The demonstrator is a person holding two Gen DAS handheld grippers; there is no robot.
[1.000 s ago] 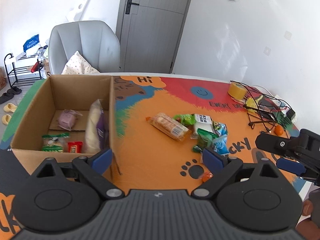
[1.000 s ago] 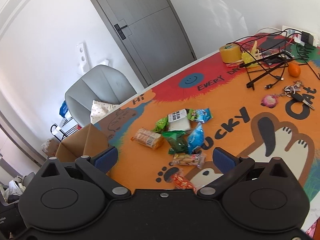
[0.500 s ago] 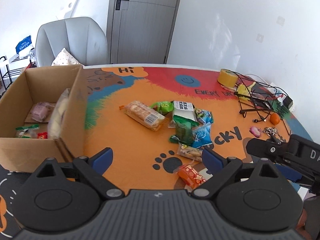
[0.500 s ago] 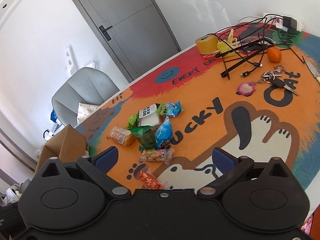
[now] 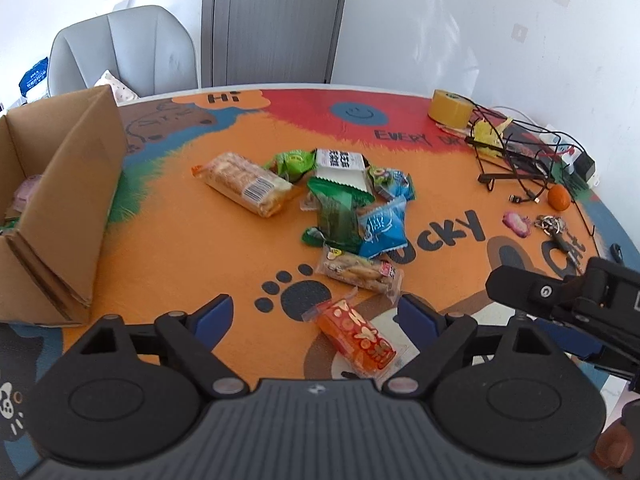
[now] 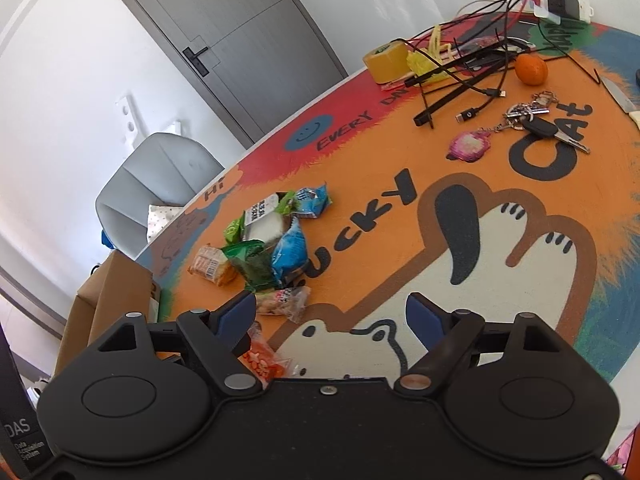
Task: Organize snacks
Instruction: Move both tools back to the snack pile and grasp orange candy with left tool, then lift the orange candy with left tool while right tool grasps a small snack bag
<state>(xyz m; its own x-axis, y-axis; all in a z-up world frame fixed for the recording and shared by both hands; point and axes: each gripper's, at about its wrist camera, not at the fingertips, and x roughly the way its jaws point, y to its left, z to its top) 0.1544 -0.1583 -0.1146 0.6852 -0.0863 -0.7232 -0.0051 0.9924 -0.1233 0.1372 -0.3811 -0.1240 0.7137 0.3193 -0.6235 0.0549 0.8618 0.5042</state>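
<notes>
A pile of snack packets lies mid-mat: a long biscuit packet (image 5: pixel 244 184), a green one (image 5: pixel 340 212), a blue one (image 5: pixel 382 228) and a clear cracker packet (image 5: pixel 360 272). An orange-red packet (image 5: pixel 354 336) sits nearest, between the fingers of my left gripper (image 5: pixel 316 314), whose jaws are closing without touching it. The open cardboard box (image 5: pixel 68 208) stands at the left with snacks inside. My right gripper (image 6: pixel 332 314) hovers over bare mat, its jaws closing on nothing. In that view the orange-red packet (image 6: pixel 262 360) shows under its left finger and the cracker packet (image 6: pixel 284 300) just beyond.
At the far right of the round mat lie a yellow tape roll (image 5: pixel 450 108), tangled cables on a wire stand (image 5: pixel 516 152), an orange fruit (image 6: pixel 530 70) and keys (image 6: pixel 536 120). A knife tip (image 6: pixel 618 96) shows at the right edge. A grey chair (image 5: pixel 128 48) stands behind the box.
Both grippers have come down and closer to the snack pile. The box has slid to the left edge of the left view. Both pairs of jaws stand narrower than before.
</notes>
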